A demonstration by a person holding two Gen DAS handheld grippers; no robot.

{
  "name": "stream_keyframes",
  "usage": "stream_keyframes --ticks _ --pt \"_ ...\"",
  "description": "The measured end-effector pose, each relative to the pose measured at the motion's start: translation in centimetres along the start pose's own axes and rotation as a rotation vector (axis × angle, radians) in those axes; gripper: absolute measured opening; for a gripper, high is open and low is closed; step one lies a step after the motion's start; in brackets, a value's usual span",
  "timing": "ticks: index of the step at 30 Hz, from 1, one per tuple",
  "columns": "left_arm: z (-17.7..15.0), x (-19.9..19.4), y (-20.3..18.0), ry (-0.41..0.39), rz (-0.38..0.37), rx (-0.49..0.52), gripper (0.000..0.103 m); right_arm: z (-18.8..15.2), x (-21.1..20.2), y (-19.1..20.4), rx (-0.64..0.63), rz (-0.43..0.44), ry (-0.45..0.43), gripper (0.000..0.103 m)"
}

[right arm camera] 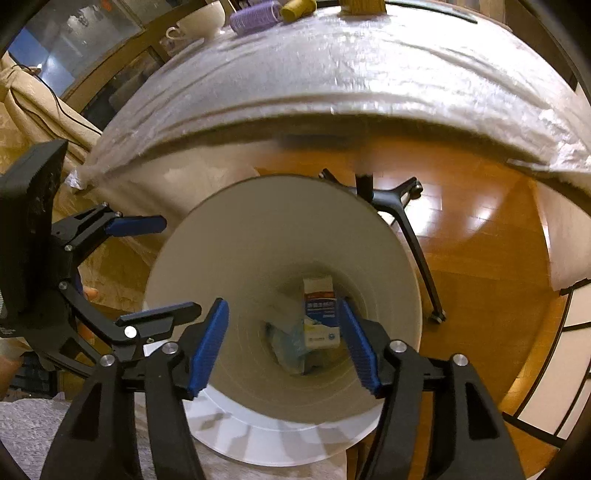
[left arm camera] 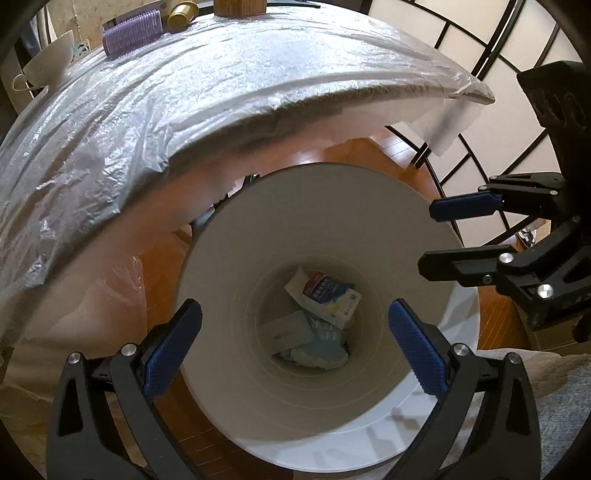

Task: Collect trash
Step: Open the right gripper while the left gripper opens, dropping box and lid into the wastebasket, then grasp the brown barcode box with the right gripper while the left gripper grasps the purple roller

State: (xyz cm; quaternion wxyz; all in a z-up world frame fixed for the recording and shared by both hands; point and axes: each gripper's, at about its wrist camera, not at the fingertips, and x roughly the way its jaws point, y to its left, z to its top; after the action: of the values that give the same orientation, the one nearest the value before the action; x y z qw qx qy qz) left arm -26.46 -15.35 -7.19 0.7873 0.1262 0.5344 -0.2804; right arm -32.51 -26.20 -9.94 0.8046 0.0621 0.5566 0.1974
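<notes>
White plastic fills the middle of both views: a round bin (left arm camera: 258,229) standing on a wooden floor (right arm camera: 461,229), seen from straight above. Both grippers hang over its mouth, and both sets of jaws are spread wide and hold nothing.

In the left wrist view, the left gripper (left arm camera: 295,343) frames the bottom of the bin between its blue pads (left arm camera: 417,347). The trash (left arm camera: 317,317) lies there, directly ahead between the jaws: a white packet with red and blue print, a pale grey card and crumpled light-blue wrappers. The right gripper (left arm camera: 432,236) reaches in from the right of these jaws, over the bin's rim, fingers apart.

In the right wrist view, the right gripper (right arm camera: 284,343) also looks down into the bin, with the same trash (right arm camera: 314,325) between and just beyond its jaws. The left gripper (right arm camera: 173,266) enters from the left, one finger over the rim.

Beyond the jaws, above the bin, is the edge of a table (left arm camera: 184,110) covered in crinkled clear plastic. At its far side sit a purple hair roller (left arm camera: 131,31), a gold cap (left arm camera: 183,14) and a white cup (right arm camera: 201,18). A black chair base (right arm camera: 402,206) stands on the floor just behind the bin.
</notes>
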Motion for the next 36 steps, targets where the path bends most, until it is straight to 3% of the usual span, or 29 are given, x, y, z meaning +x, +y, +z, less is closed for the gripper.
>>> stream_keyframes --ticks 5,9,10,14,19,22,26,30,36 --pt "0.2 -1.9 0.2 -0.021 -0.025 -0.004 0.101 0.8 -2.0 0.8 -0.040 -0.016 -0.060 0.069" --pt "1.2 -6.0 -0.1 -0.117 -0.044 0.006 0.101 1.8 -4.9 2.3 -0.105 -0.038 -0.152 0.073" --pt "1.6 -6.9 -0.5 -0.145 -0.039 0.014 0.101 2.3 -5.9 2.7 -0.125 -0.045 -0.190 0.079" --pt "3.6 -10.8 -0.2 -0.276 0.085 0.063 0.101 4.6 -9.1 3.4 -0.164 -0.114 -0.351 0.099" --pt "6.9 -10.7 1.9 -0.301 0.217 0.083 0.101 8.9 -10.5 1.4 -0.132 -0.168 -0.466 0.099" --pt "9.2 -10.4 4.8 -0.318 0.261 0.060 0.101 12.3 -10.5 -0.3 -0.105 -0.170 -0.502 0.099" --pt "12.9 -9.6 8.5 -0.324 0.250 -0.044 0.101 16.5 -9.6 -1.6 -0.104 -0.204 -0.529 0.099" --pt "16.6 -8.4 12.1 -0.349 0.221 -0.142 0.101 20.4 -8.0 -3.1 -0.090 -0.206 -0.521 0.099" --pt "20.8 -4.8 14.2 -0.327 0.257 -0.185 0.101 25.7 -4.4 -4.7 -0.080 -0.208 -0.471 0.099"
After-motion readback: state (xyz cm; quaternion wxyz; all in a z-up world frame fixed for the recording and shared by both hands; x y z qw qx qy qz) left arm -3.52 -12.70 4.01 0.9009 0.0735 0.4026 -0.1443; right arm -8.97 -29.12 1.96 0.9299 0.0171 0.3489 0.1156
